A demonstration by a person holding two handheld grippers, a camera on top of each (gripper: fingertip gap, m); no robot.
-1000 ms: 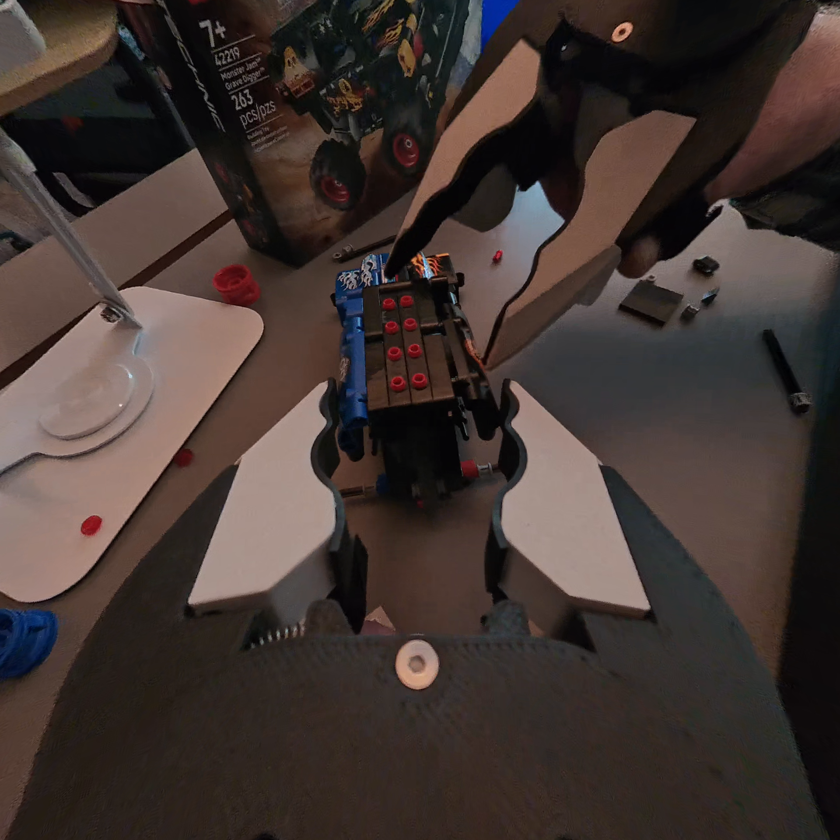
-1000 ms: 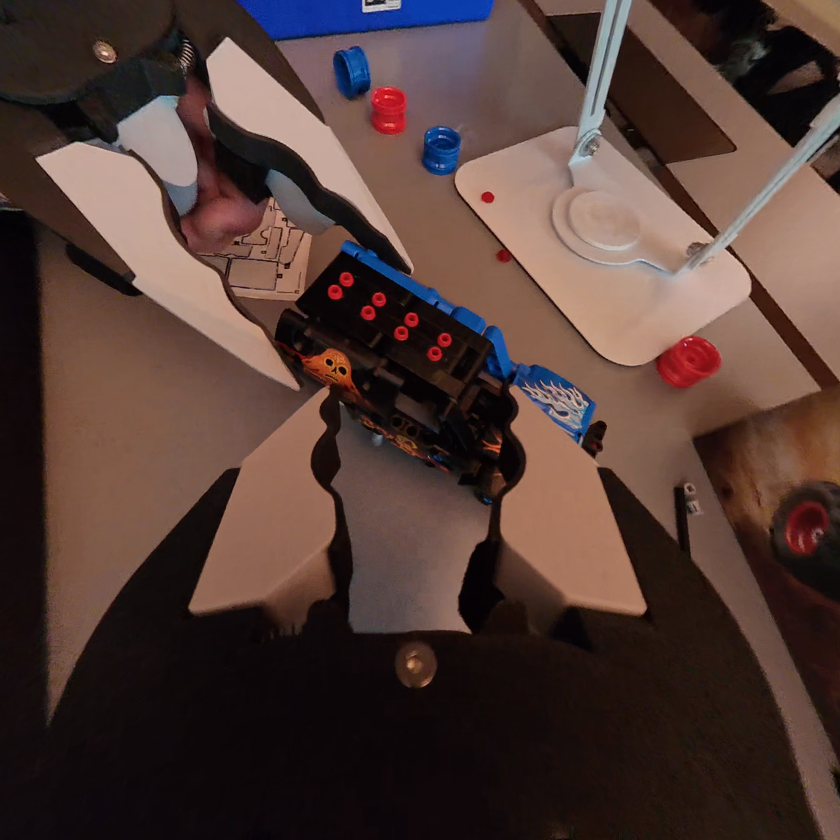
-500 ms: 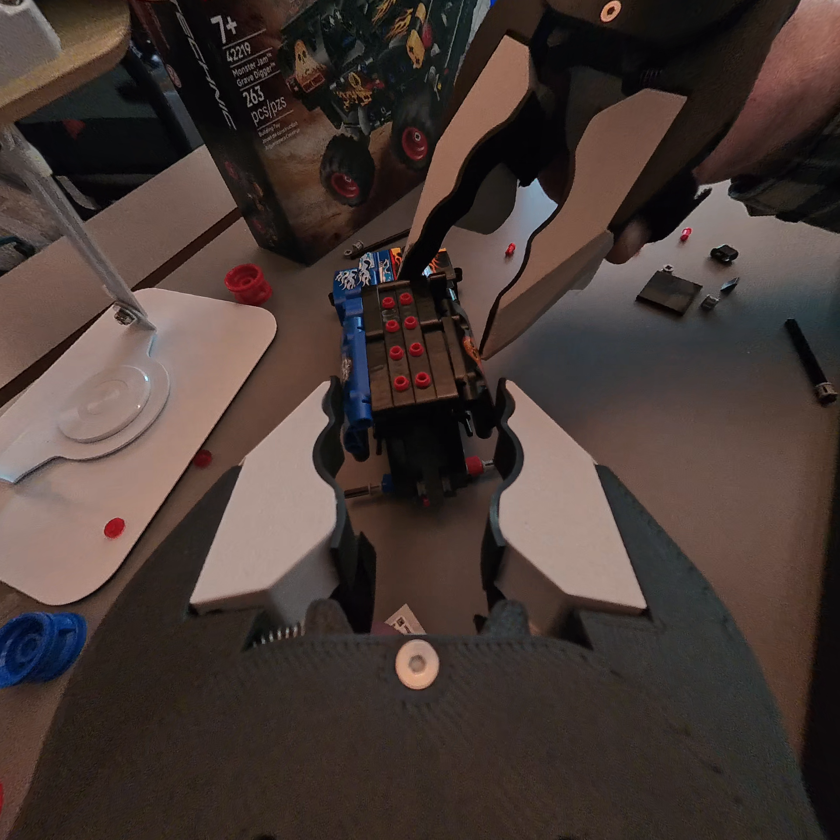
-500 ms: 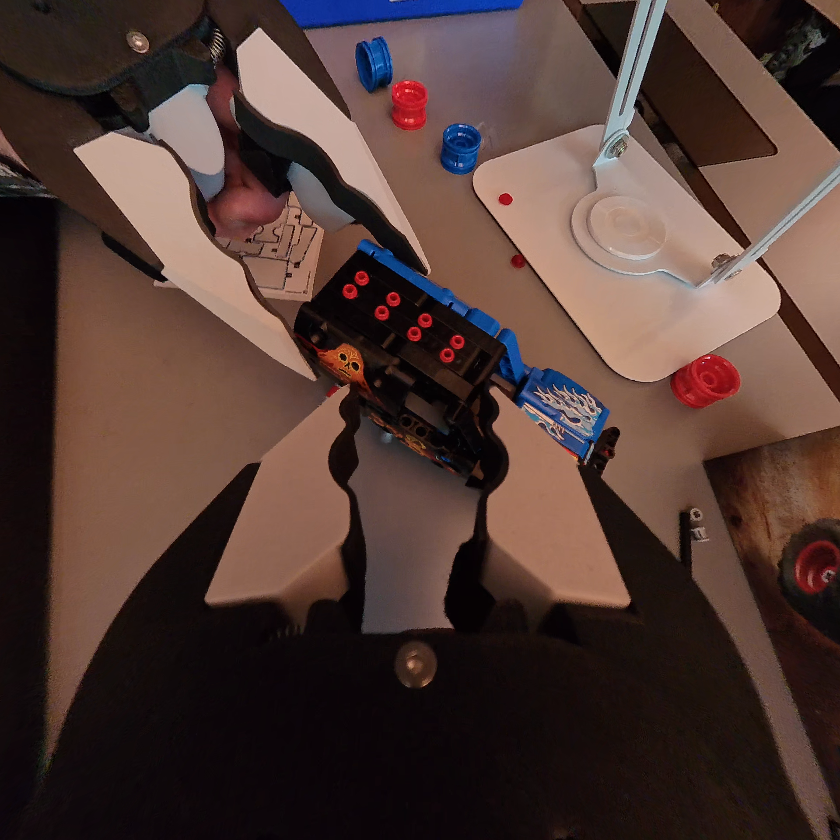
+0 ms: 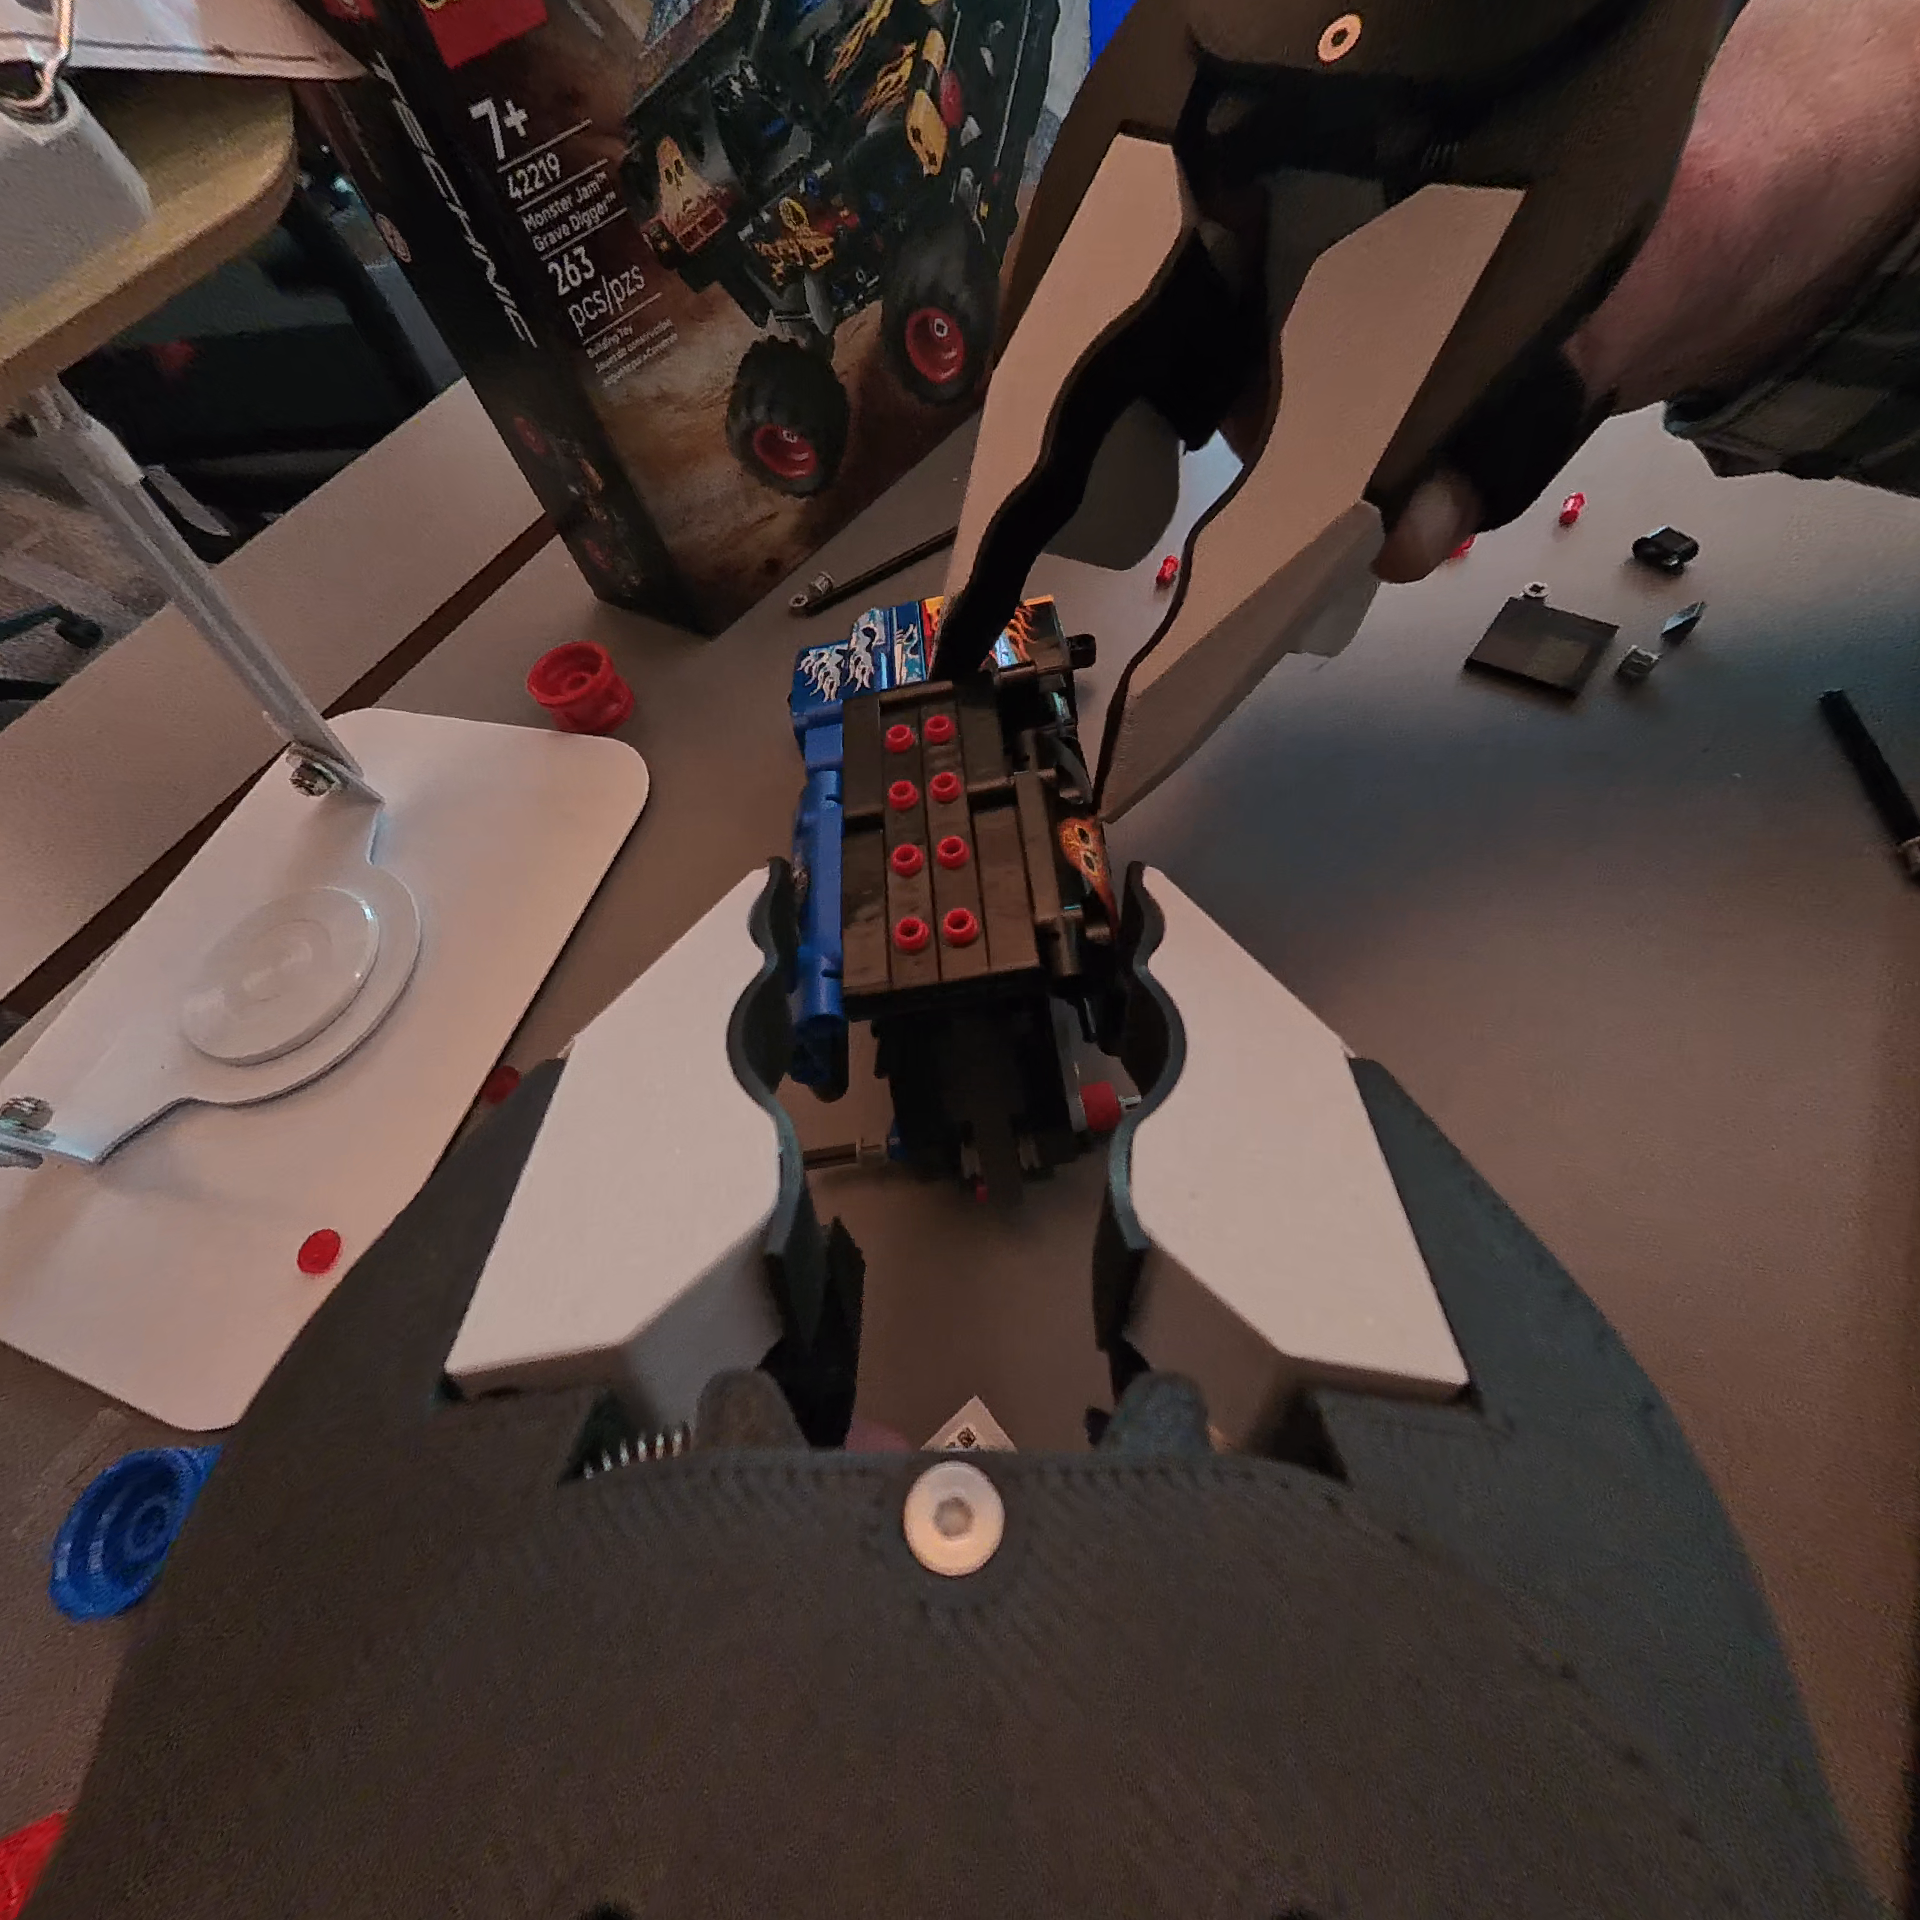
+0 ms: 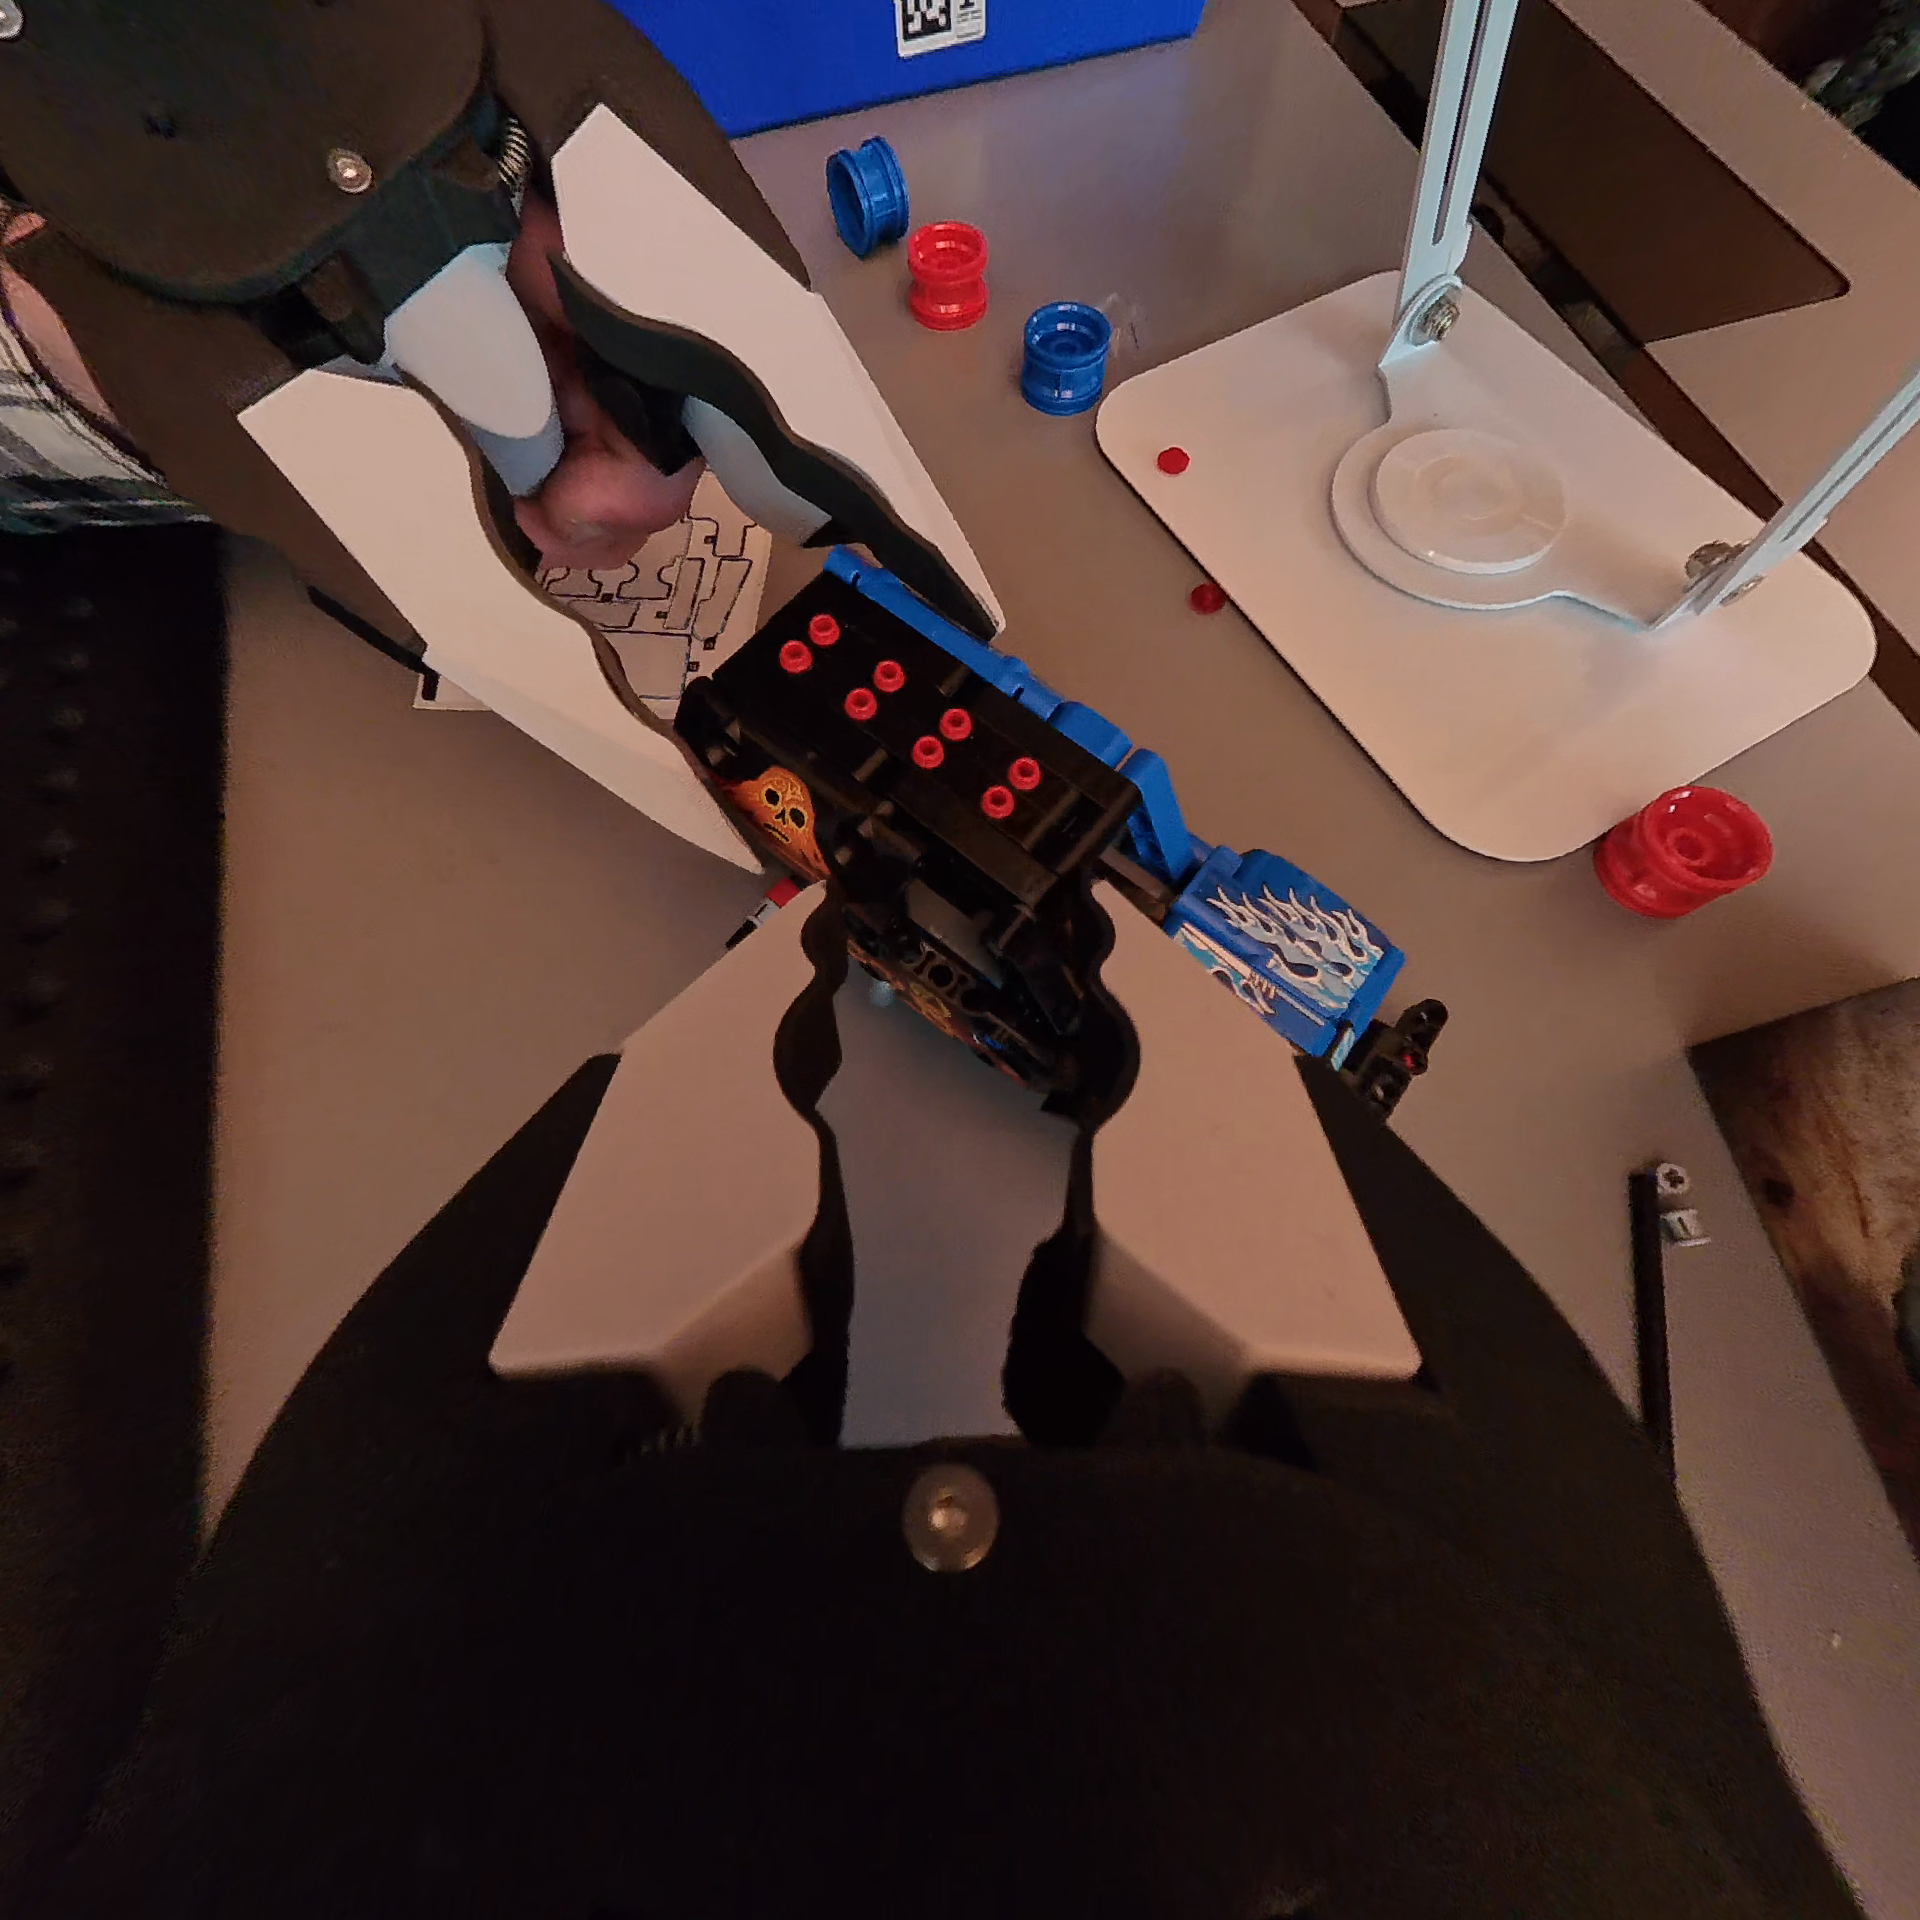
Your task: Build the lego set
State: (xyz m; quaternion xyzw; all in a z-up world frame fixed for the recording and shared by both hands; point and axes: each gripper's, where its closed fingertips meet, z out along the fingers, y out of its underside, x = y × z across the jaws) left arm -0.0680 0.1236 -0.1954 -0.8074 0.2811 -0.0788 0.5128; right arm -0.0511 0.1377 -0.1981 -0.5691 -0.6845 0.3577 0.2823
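The Lego truck body (image 5: pixel 935 831), black with red pins on top, a blue side beam and flame stickers, lies on the grey table. My left gripper (image 5: pixel 956 935) is closed around its rear end, with one finger on the blue beam and the other on the skull panel. It also shows at the top left of the right wrist view (image 6: pixel 862 732). My right gripper (image 6: pixel 956 925) is closed on the model's (image 6: pixel 935 748) dark middle section from the side. In the left wrist view it (image 5: pixel 1029 743) comes down from the upper right, held by a hand.
The set's box (image 5: pixel 707 312) stands behind the model. A white lamp base (image 6: pixel 1455 571) lies beside it, with a red wheel hub (image 6: pixel 1683 852) at its edge. Blue (image 6: pixel 1065 355) and red hubs (image 6: pixel 945 275), a sticker sheet (image 6: pixel 665 603), small dark parts (image 5: pixel 1543 649) and a black axle (image 6: pixel 1647 1299) are scattered around. My two grippers' fingertips are within a few centimetres of each other. The right tips stand about 15 cm off the black axle (image 6: pixel 1647 1299). It turns up in the left wrist view (image 5: pixel 874 575) as well.
My right gripper moved in and its fingers narrowed onto the model's side. My left gripper's fingers closed slightly against the model's rear. The model barely moved.
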